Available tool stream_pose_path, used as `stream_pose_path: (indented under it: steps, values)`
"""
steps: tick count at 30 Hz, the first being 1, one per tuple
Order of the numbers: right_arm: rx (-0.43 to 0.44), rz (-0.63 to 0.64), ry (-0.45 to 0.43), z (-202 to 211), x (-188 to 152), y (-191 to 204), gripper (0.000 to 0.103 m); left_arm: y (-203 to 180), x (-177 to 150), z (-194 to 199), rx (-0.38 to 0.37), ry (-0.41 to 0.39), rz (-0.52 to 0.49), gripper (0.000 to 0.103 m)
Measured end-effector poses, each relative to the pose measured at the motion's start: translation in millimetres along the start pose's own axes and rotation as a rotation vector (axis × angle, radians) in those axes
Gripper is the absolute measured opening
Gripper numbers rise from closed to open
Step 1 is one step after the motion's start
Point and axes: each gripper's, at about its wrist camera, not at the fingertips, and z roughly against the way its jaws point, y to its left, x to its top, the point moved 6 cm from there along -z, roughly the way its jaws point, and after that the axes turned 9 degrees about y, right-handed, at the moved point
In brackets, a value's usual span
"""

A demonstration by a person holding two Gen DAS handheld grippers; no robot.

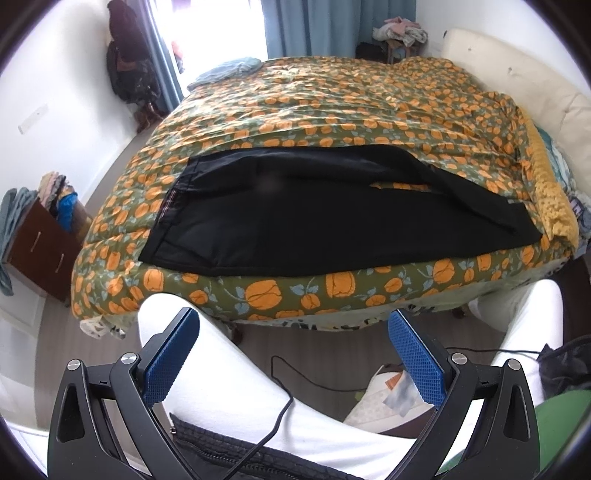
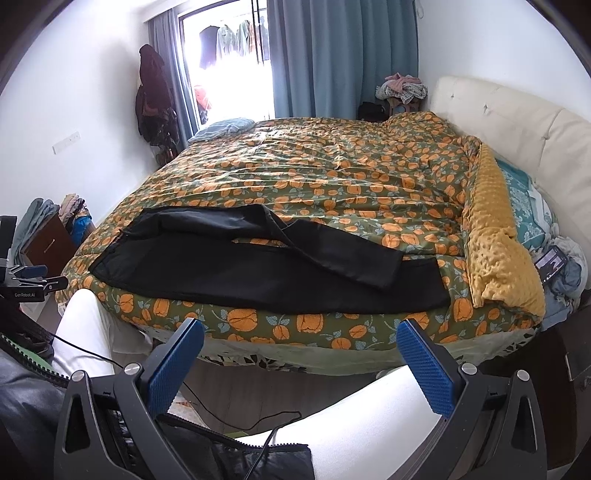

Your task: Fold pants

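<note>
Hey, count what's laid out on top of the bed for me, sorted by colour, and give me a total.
Black: 1, the pants
Yellow: 1, the bumpy blanket
Blue: 1, the striped cloth at the far corner
Total: 3, all on the flowered quilt

Floral-quilted bed [image 2: 332, 177], blue curtains [image 2: 343, 55], bright window [image 2: 229, 74]

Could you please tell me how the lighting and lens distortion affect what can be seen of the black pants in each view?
Left wrist view: the window is blown out and the black pants read as a nearly featureless dark mass; the bed edge bows from fisheye. Right wrist view: the same glare, but the crossed leg shows more clearly.
</note>
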Motion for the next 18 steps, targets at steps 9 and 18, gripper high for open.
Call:
stream_pose_path:
  steps: [9,18]
  values:
    - [0.009,0.039,0.009,-2.6,0.5,9.9,0.103,-4.3,1.3,-0.8,-0.005,0.003,-0.014,0.102]
    - [0.015,0.042,0.005,-2.6,3.6,11.9,0.103,-7.0,1.6,-1.8,-0.009,0.004,-0.016,0.102]
